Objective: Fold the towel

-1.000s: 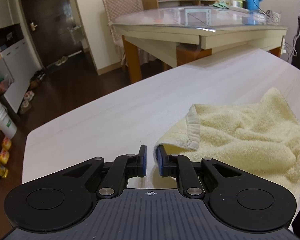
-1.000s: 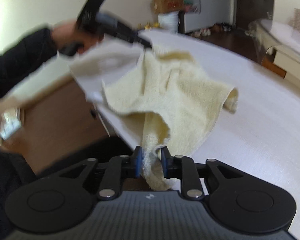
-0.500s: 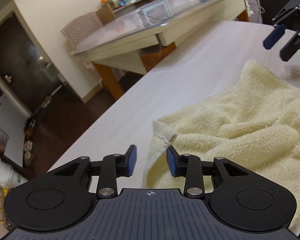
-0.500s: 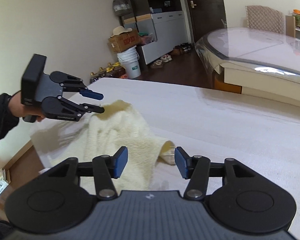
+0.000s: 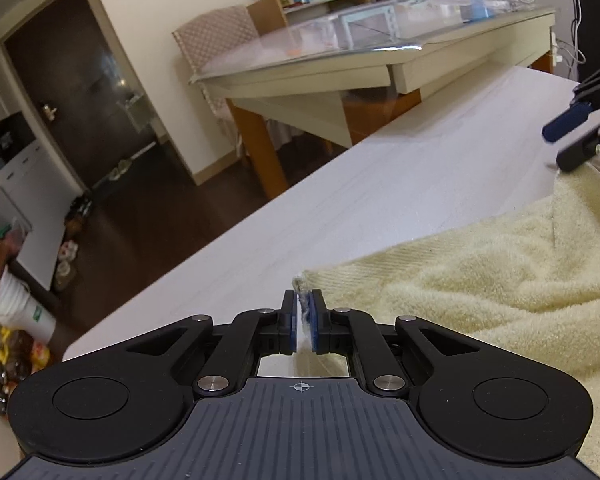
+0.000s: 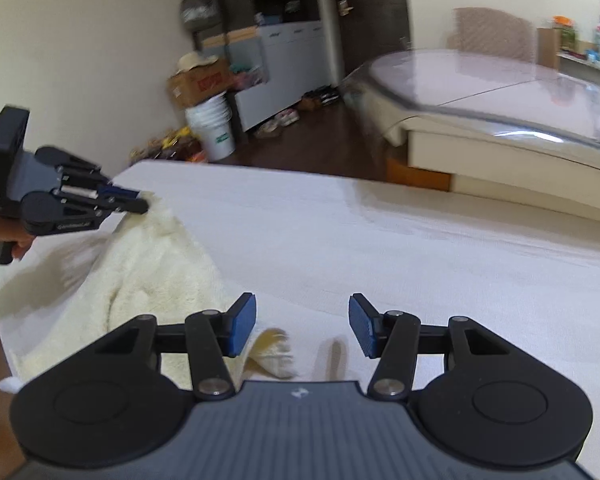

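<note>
Your left hand-held gripper [image 5: 303, 322] pinched the pale yellow terry towel's [image 5: 480, 276] corner on the white worktop [image 5: 340, 208] to anchor the fold; your right hand-held gripper [image 6: 302, 326] stood spread, having just opened, with nothing pressed between its pads.

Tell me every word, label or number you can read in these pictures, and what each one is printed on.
Nothing here can be read with certainty.
Small white lettering on the side of the left gripper, right wrist view: too blurred to read.
Red print on the cardboard box: too blurred to read.
Green mark on the white bucket: too small to read.
</note>
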Demonstrator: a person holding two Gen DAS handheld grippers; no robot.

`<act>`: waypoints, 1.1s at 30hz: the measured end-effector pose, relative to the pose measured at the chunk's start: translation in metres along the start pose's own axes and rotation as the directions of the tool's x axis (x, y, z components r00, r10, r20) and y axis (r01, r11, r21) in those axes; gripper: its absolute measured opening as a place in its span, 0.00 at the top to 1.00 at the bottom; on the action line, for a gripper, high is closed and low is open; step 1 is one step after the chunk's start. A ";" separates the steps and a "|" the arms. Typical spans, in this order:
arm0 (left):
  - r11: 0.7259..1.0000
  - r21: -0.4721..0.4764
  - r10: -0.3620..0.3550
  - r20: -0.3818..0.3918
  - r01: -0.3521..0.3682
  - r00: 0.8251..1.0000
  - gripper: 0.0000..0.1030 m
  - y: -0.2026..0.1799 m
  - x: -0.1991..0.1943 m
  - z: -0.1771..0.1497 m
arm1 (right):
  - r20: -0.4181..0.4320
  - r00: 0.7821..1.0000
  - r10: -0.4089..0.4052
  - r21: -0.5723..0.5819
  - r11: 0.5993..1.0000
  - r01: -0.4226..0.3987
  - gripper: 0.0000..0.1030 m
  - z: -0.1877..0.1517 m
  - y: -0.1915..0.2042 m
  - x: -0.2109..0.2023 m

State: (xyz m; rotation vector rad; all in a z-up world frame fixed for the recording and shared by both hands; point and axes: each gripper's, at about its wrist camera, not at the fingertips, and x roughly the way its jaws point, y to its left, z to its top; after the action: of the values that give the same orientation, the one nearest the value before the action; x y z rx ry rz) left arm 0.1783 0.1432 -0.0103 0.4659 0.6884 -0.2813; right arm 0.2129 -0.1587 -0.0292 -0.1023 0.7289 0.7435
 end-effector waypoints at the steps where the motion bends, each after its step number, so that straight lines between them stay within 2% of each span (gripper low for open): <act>1: 1.000 0.000 0.001 0.001 -0.001 1.000 0.94 0.000 -0.001 -0.001 | -0.015 1.000 0.008 -0.020 1.000 -0.009 0.47 0.000 0.004 0.002; 5: 1.000 -0.010 0.005 0.008 -0.005 1.000 0.93 0.004 -0.005 -0.005 | -0.095 0.994 0.057 -0.115 0.991 -0.068 0.47 -0.012 0.030 0.001; 9: 1.000 -0.025 0.001 0.013 -0.001 1.000 0.93 0.009 -0.004 -0.006 | -0.129 0.987 0.097 -0.128 0.985 -0.114 0.46 -0.020 0.039 -0.007; 13: 1.000 -0.027 0.000 0.012 0.001 1.000 0.93 0.008 -0.002 -0.006 | -0.065 0.995 0.074 -0.094 0.992 -0.079 0.39 -0.017 0.029 -0.018; 15: 1.000 -0.030 0.000 0.011 0.001 1.000 0.93 0.007 -0.001 -0.006 | -0.006 0.999 0.044 -0.032 0.999 -0.044 0.39 -0.012 0.015 -0.020; 17: 0.999 -0.032 -0.003 0.008 0.004 1.000 0.93 0.006 0.000 -0.006 | 0.018 1.000 0.004 -0.022 1.000 -0.003 0.39 -0.009 0.008 -0.017; 19: 1.000 -0.029 -0.003 0.007 0.004 1.000 0.93 0.004 0.001 -0.007 | 0.012 1.000 -0.017 -0.035 0.999 0.018 0.39 -0.008 0.007 -0.010; 23: 1.000 -0.029 -0.006 0.008 0.006 1.000 0.92 0.002 0.000 -0.008 | -0.014 1.000 0.007 -0.029 1.000 -0.007 0.40 -0.011 0.010 0.001; 28: 1.000 -0.025 -0.002 0.000 0.002 1.000 0.91 0.003 0.000 -0.010 | -0.060 0.998 -0.014 -0.169 0.986 0.003 0.40 -0.021 0.033 0.001; 32: 0.999 -0.033 0.002 0.000 -0.002 1.000 0.90 0.003 0.001 -0.011 | -0.032 0.996 -0.078 -0.270 0.961 0.067 0.39 -0.025 0.045 -0.004; 33: 0.999 -0.034 0.001 0.002 -0.001 1.000 0.90 0.003 0.002 -0.010 | -0.020 0.995 -0.101 -0.295 0.951 0.091 0.35 -0.026 0.046 -0.005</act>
State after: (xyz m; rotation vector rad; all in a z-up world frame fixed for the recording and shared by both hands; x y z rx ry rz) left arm 0.1752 0.1509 -0.0174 0.4335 0.6902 -0.2685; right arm 0.1658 -0.1354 -0.0382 -0.4198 0.6373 0.7546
